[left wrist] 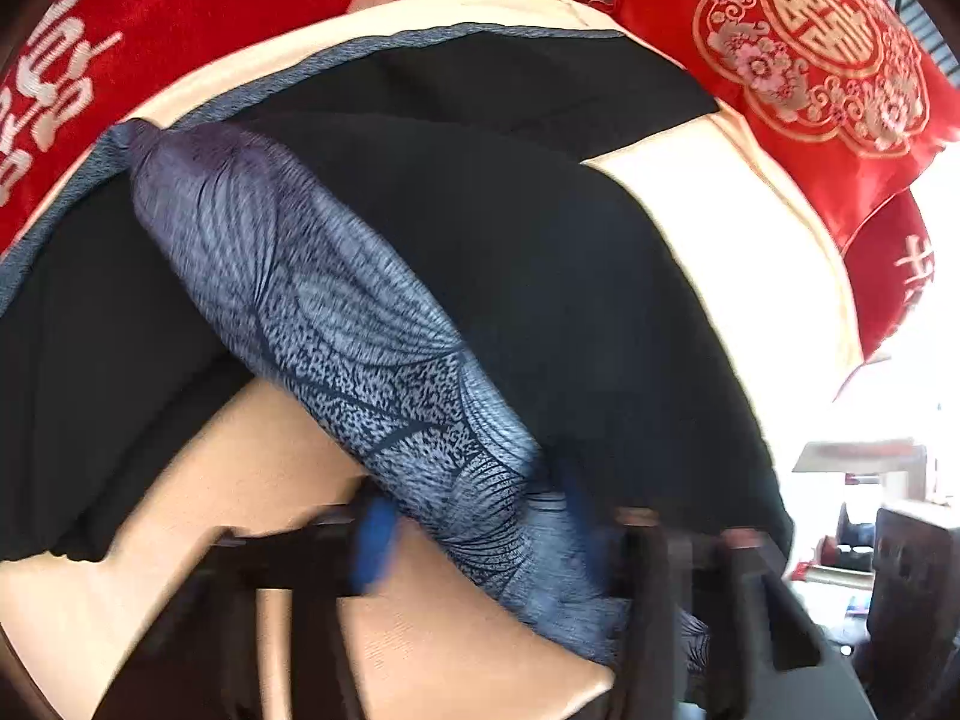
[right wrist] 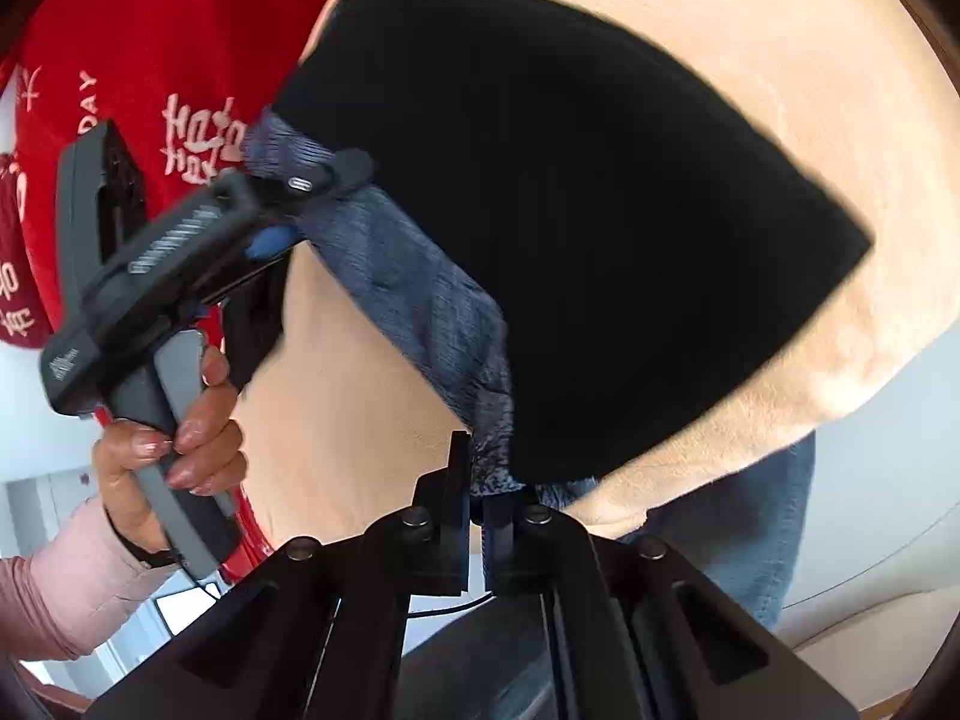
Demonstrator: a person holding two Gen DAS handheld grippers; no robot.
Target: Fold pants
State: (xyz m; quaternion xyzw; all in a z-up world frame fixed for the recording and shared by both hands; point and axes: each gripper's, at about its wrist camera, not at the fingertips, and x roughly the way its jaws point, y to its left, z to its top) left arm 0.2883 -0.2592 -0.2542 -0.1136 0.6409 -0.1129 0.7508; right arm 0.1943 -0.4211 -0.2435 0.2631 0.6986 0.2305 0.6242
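Note:
The black pants (left wrist: 540, 252) lie over a cream cushion (left wrist: 720, 198), with a blue-grey patterned waistband (left wrist: 336, 312) stretched in a taut band. My left gripper (left wrist: 480, 534) is shut on one end of that waistband; its blue fingers (left wrist: 375, 540) are blurred. In the right wrist view the pants (right wrist: 570, 210) hang as a dark sheet, the waistband (right wrist: 420, 300) runs along their left edge. My right gripper (right wrist: 477, 510) is shut on the waistband's near end. The left gripper (right wrist: 288, 228) holds the far end there.
Red embroidered pillows (left wrist: 810, 60) and a red cloth with white characters (left wrist: 120, 60) ring the cushion. A hand (right wrist: 174, 432) in a pink sleeve holds the left gripper's handle. Jeans (right wrist: 750, 540) show below the cushion edge. Room furniture (left wrist: 900, 540) sits at right.

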